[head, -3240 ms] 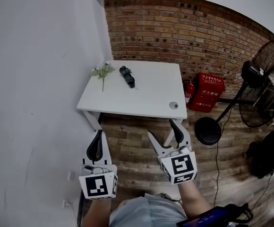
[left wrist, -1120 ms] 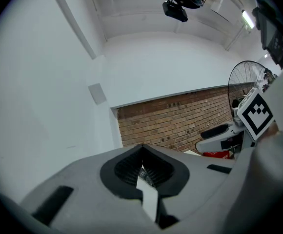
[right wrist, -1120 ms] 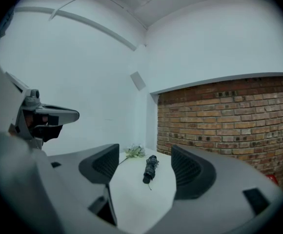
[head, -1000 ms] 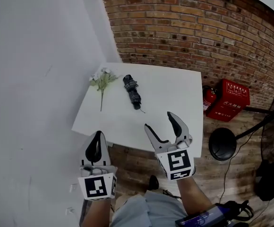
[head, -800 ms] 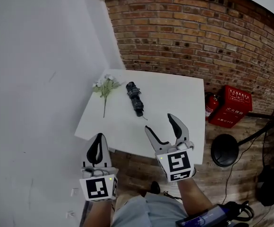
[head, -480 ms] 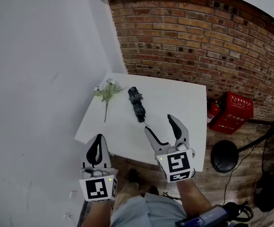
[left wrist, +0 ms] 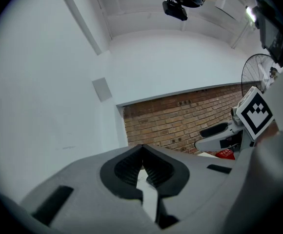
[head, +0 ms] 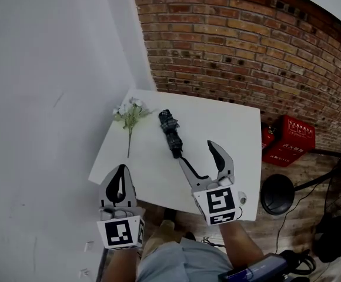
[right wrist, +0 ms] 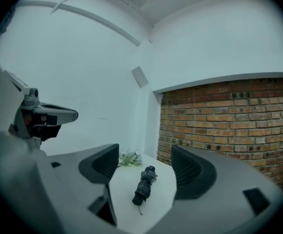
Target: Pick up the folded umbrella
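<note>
A dark plaid folded umbrella (head: 171, 133) lies on the white table (head: 229, 131), its handle end toward me with a thin strap trailing. In the right gripper view the umbrella (right wrist: 144, 185) shows between the jaws, well ahead of them. My right gripper (head: 203, 155) is open and hovers over the table's near part, just short of the umbrella's near end. My left gripper (head: 121, 177) is shut with nothing in it, at the table's near left corner. In its own view the left gripper (left wrist: 142, 162) has its pads pressed together.
A sprig of white flowers (head: 129, 114) lies on the table left of the umbrella. A white wall stands at the left and a brick wall (head: 247, 57) behind. Red fire extinguisher boxes (head: 293, 140) and a fan base (head: 279, 194) stand on the wooden floor at right.
The view has drawn closer to the table. Both grippers now reach over its near edge, and the right gripper's tips are nearer the umbrella. Jaw states are unchanged.
</note>
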A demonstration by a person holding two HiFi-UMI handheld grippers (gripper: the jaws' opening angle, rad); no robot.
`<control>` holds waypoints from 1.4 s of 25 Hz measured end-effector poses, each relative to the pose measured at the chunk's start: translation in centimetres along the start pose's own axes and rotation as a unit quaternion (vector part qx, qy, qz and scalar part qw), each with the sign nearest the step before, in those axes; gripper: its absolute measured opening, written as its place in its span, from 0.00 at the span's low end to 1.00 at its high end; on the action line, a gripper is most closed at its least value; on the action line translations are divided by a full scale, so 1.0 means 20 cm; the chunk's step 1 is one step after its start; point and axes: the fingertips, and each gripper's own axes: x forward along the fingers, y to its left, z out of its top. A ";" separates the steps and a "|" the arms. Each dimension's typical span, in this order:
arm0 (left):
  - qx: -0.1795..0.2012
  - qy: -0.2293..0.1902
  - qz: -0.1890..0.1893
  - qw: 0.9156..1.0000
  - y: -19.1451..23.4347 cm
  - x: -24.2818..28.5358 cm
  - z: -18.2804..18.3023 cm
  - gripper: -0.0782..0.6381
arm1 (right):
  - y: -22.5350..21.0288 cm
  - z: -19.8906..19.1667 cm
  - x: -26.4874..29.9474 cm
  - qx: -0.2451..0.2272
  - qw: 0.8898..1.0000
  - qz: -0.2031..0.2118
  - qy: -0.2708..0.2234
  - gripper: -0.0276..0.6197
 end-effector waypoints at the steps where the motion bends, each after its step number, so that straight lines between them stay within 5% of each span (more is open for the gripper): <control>1: -0.002 0.001 -0.002 1.000 0.02 0.04 -0.02 0.12 | 0.00 -0.01 0.04 -0.001 1.000 0.000 0.004 0.57; 22: -0.035 0.056 -0.031 0.997 0.35 0.67 -0.42 0.12 | 0.00 -0.37 0.80 0.000 0.994 -0.009 0.110 0.60; 35: -0.051 0.103 -0.046 0.992 0.48 0.87 -0.73 0.12 | 0.02 -0.69 1.04 0.013 0.981 -0.014 0.192 0.61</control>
